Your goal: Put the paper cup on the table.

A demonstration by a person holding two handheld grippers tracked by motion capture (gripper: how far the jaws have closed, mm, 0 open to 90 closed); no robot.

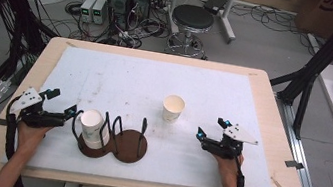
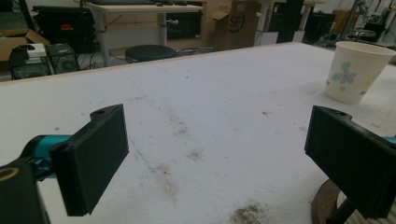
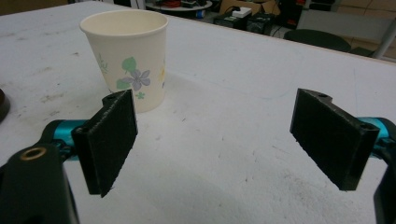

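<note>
The left claw (image 1: 64,102) sits near the left edge of the white foam-covered table (image 1: 121,79), held from below by the person's left hand (image 1: 32,132). Its two black jaws stand wide apart with nothing between them; in the left gripper view, bare stained table surface shows in the gap. Just to the right of this claw's tips stands a white paper cup turned upside down (image 1: 92,126), seated in the left bay of a dark brown wooden cup rack with black wire hoops (image 1: 118,142). From the high view the claw's nearer jaw tip looks very close to that cup, though whether it touches cannot be told. A corner of the rack's round base (image 2: 327,205) shows low beside the claw's right-hand jaw in the left gripper view.

The right claw (image 1: 209,128) rests near the right side of the table, gripped by the person's right hand (image 1: 229,166). Its jaws are also spread wide and hold nothing. Ahead of it and a little to its left stands an upright white paper cup printed with small flowers (image 3: 130,60), mouth up, clear of both jaws. The same cup (image 1: 173,108) stands between the two claws, nearer the right one, and apart from the rack.
</note>
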